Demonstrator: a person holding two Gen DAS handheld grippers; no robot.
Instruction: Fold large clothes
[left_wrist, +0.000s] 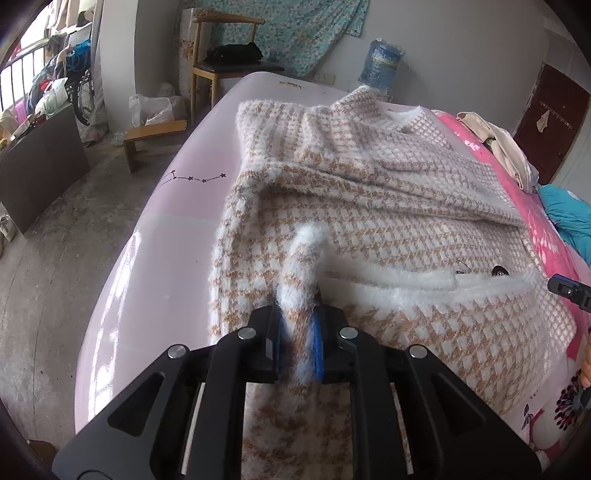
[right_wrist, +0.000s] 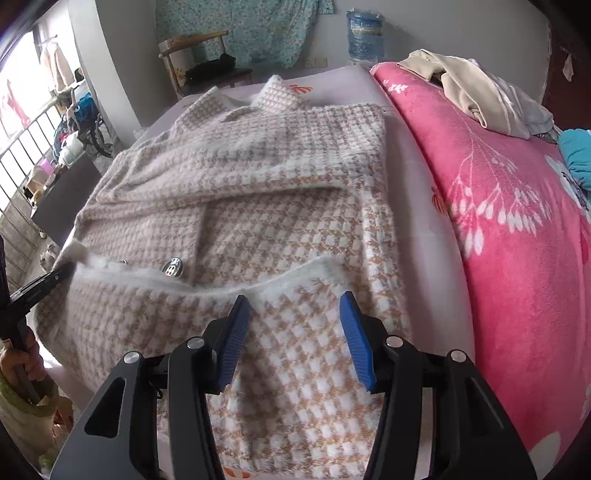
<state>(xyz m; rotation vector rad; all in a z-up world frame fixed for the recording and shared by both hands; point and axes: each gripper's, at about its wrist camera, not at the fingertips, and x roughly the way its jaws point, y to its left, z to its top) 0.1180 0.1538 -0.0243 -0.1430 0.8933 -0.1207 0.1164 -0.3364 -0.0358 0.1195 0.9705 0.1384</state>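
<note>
Pinching fuzzy coat fold, left hand-held gripper clamped; right hand-held gripper half-open above coat, empty.

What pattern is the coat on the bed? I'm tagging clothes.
Tan-and-white houndstooth with fluffy white trim on the coat; right wrist view shows it best.

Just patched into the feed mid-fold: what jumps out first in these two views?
A fuzzy tan-and-white houndstooth coat sprawls across the bed, its shiny button near the white front edge. The left hand-held gripper is clamped on a pinched-up fold of it, while the right hand-held gripper hangs open over the hem. A hot-pink floral blanket fills the right side.
</note>
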